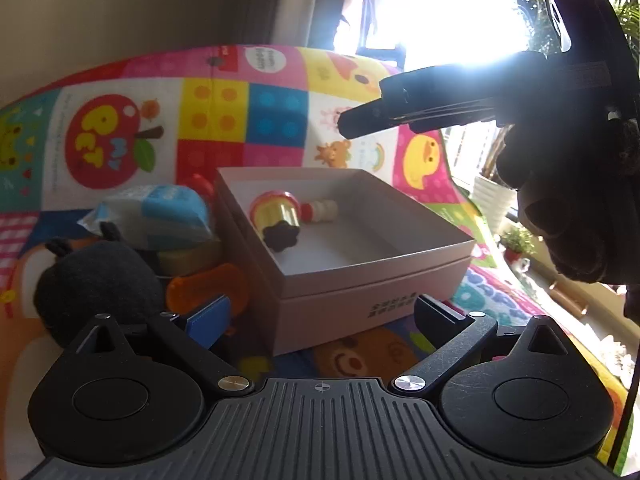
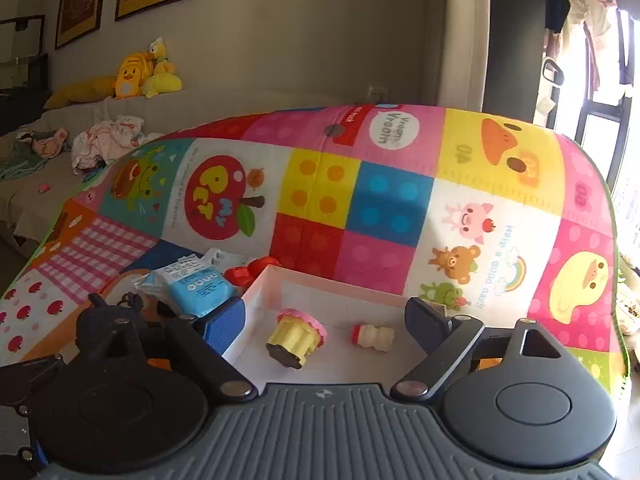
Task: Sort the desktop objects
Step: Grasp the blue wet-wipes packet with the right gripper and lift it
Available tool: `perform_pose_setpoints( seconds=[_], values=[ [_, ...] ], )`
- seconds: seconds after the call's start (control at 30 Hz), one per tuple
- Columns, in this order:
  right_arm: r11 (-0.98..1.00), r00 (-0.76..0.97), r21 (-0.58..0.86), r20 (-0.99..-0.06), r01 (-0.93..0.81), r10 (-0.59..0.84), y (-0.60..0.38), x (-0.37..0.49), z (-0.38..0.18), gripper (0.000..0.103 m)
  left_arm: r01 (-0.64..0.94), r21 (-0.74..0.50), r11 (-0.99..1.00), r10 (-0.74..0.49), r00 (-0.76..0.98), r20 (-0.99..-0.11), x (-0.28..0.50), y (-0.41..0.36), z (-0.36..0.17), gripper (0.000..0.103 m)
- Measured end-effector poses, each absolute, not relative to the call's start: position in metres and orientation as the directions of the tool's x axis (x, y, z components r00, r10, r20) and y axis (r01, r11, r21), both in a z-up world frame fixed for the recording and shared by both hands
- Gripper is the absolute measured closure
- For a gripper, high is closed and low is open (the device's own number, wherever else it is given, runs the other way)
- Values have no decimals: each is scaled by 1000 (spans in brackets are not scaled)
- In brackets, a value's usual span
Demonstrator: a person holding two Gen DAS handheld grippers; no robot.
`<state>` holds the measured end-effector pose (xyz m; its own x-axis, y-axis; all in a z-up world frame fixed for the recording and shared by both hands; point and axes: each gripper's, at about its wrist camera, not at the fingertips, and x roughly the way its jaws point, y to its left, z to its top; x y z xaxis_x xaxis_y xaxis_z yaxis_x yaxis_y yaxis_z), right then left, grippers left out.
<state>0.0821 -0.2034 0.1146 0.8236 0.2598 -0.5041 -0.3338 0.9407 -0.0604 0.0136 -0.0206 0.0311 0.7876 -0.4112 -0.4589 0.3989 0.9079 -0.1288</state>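
Sitting left of the box point(image 1: 360, 276), the unsorted pile point(image 1: 160, 240) is nearest the left tongs point(image 1: 316, 320); both tongs wide open, empty.

A white-walled box point(image 2: 340, 292) lies between the right gripper's point(image 2: 324, 322) spread black fingers, one pad blue point(image 2: 224, 326), the other dark. Inside it lie a toy cupcake point(image 2: 296, 336) with pink frosting, pale yellow fluted body and black base, and, beside it, a cream bottle point(image 2: 374, 338) with a red cap. Past the blue pad sits a light-blue packet point(image 2: 200, 288) with white print, and beyond it a red toy point(image 2: 250, 270). Beneath everything spreads a play mat point(image 2: 400, 208) patterned in yellow, blue, red and pink studded squares, a red apple, pink gingham and cartoon animals. By the left gripper's point(image 1: 320, 320) blue-padded finger lie an orange translucent piece point(image 1: 204, 286) and a dark grey fuzzy ball point(image 1: 96, 280).
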Motion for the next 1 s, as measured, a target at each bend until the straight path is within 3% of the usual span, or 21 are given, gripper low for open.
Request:
perform_pose_setpoints(
  seconds=[0.07,0.13,0.33,0.53,0.57,0.63,0.73,0.87,1.0],
  values=[
    [922,787,-26,-530,-387,316,-185,88,113,15,280,-60,958,-277,849,-450,6,-4,31,2],
    [901,742,17,-561,-434,368,-161,102,112,13,185,-78,980,-200,862,-466,4,16,28,2],
    [882,616,110,-676,-458,405,-90,174,94,8,57,-99,993,-100,854,-510,-6,50,21,1],
    [899,572,40,-759,-435,311,-42,215,55,9,21,-133,991,-89,841,-533,-16,70,19,0],
    [897,548,54,-775,-439,315,-40,216,51,12,19,-138,990,-91,838,-538,-17,71,19,0],
    [876,489,100,-797,-471,354,-38,209,49,27,24,-151,988,-104,832,-544,-19,74,17,0],
    [830,418,145,-809,-539,413,-37,181,51,36,47,-176,983,-138,825,-548,-25,74,17,0],
    [768,341,216,-801,-603,493,-49,138,57,39,84,-181,980,-173,812,-557,-32,68,19,0],
    [714,356,270,-721,-646,594,-86,86,83,39,121,-138,983,-179,799,-574,-40,56,20,0]
  ],
)
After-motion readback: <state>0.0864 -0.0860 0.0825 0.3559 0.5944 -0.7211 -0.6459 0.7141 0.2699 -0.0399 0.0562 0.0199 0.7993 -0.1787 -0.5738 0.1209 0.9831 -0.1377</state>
